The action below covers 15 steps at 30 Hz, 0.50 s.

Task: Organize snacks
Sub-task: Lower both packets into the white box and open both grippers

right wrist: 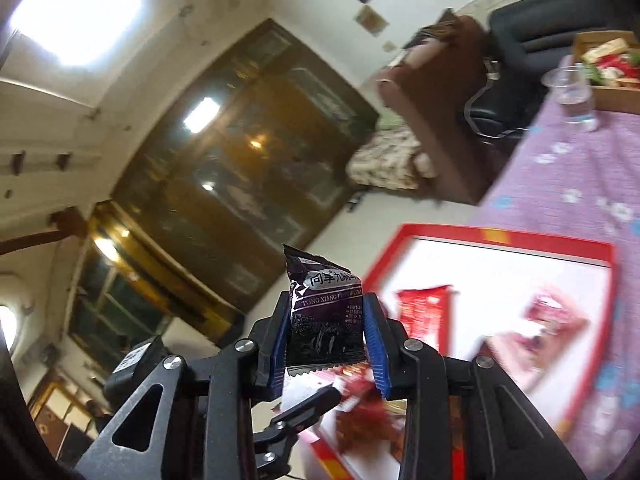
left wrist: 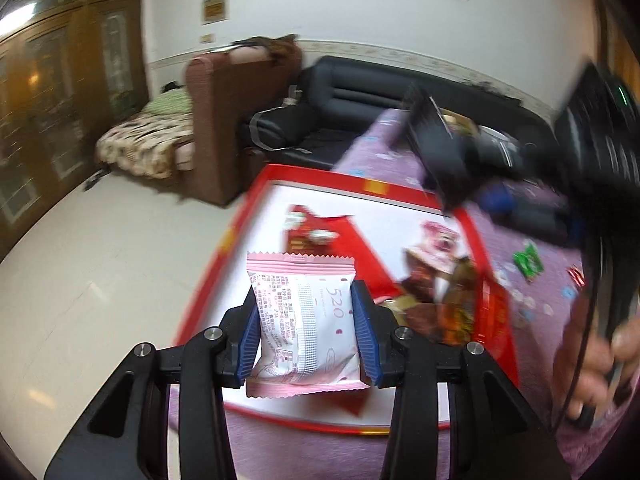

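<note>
My left gripper [left wrist: 305, 334] is shut on a pink and white snack packet [left wrist: 306, 320] and holds it above the near left part of a red-rimmed tray [left wrist: 256, 196]. The tray holds a red packet [left wrist: 316, 236], a pink packet [left wrist: 438, 244] and several brown snacks [left wrist: 444, 300]. My right gripper [right wrist: 328, 340] is shut on a dark purple snack packet [right wrist: 326, 316], raised and tilted over the tray's [right wrist: 512, 240] left edge. The right gripper also shows in the left wrist view [left wrist: 448, 148], blurred, above the tray's far right corner.
The tray lies on a purple flowered tablecloth [right wrist: 568, 176]. A clear plastic cup [right wrist: 572, 92] and a brown box of snacks [right wrist: 604, 60] stand at the far end. A green packet [left wrist: 528, 260] lies right of the tray. A brown armchair [left wrist: 216, 128] and black sofa [left wrist: 344, 100] stand beyond.
</note>
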Tool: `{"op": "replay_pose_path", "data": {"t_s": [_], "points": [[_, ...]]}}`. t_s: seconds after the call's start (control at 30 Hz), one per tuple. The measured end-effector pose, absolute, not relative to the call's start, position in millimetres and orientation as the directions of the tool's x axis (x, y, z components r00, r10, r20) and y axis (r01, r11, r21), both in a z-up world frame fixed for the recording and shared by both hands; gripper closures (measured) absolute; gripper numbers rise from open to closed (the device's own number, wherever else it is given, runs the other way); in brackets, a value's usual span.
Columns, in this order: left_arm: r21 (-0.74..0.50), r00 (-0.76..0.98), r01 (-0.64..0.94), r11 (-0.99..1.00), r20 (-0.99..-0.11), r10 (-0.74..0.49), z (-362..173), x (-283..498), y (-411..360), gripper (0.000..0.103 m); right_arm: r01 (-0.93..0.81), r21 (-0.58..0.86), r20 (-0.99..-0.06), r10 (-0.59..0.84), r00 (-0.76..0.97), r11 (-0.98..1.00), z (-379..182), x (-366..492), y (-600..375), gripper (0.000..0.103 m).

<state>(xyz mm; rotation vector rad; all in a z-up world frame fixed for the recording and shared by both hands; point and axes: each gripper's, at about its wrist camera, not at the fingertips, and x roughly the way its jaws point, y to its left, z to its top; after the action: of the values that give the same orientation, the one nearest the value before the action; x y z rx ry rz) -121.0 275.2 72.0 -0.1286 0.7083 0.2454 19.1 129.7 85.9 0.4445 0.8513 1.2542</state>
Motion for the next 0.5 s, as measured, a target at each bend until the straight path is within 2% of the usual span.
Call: {"op": "replay_pose_path", "data": {"t_s": [0.1,0.23,0.5], "points": [[-0.003,0.715,-0.336,0.942,-0.652,0.253,74.5,-122.3,281.8,0.062,-0.624,0.722,-0.360,0.933,0.030,0.299,63.1,16.6,131.7,0.069],[0.014,0.690,-0.373,0.928,-0.664,0.288,67.7,-118.8,281.3,0.062,-0.575,0.732,-0.413,0.909,0.051,0.365,41.5,31.6,133.8,0.068],[0.041,0.651,-0.333,0.942,-0.713,0.261,45.8,-107.2,262.6,0.062,-0.581,0.695,-0.458,0.884,0.096,0.424,35.4,32.5,133.5,0.068]]}}
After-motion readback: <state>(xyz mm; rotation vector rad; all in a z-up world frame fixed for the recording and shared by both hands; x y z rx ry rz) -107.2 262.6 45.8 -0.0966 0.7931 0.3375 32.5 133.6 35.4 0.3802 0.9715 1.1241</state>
